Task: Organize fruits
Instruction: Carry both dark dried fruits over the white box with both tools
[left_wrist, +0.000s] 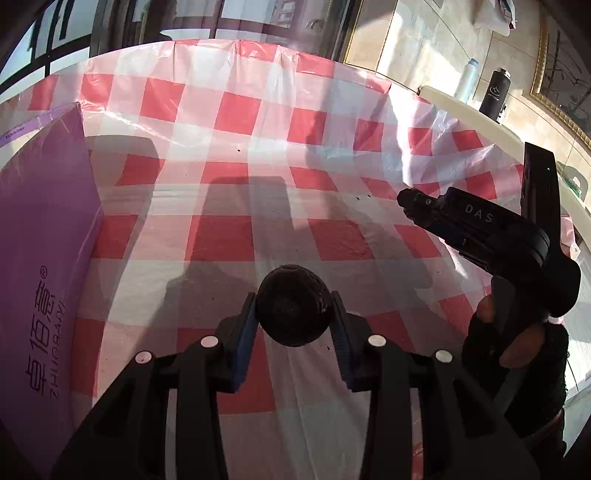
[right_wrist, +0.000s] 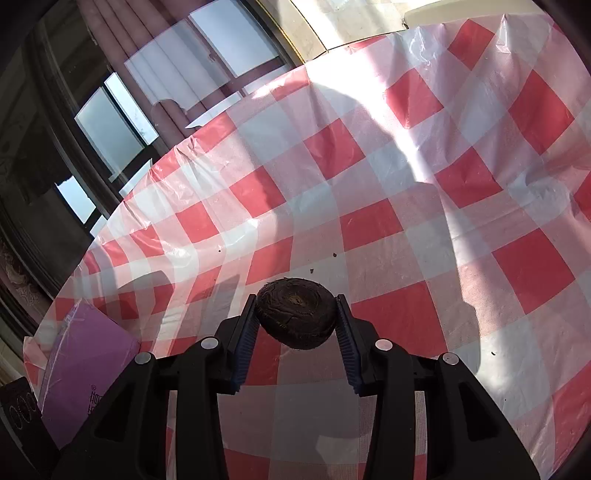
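Note:
My left gripper (left_wrist: 293, 310) is shut on a dark round fruit (left_wrist: 293, 304) and holds it above the red-and-white checked tablecloth (left_wrist: 236, 110). My right gripper (right_wrist: 295, 314) is shut on a dark brown, rough, flattened round fruit (right_wrist: 296, 314) with a ringed top, also above the cloth (right_wrist: 406, 314). The right gripper's body (left_wrist: 480, 229) shows in the left wrist view at the right, held by a gloved hand (left_wrist: 517, 343); its fingertips are hidden there.
A purple box (left_wrist: 44, 258) with printed lettering stands at the left of the table; it also shows in the right wrist view (right_wrist: 85, 369) at the lower left. Two bottles (left_wrist: 495, 92) stand on a side surface at the back right. Small dark crumbs lie on the cloth.

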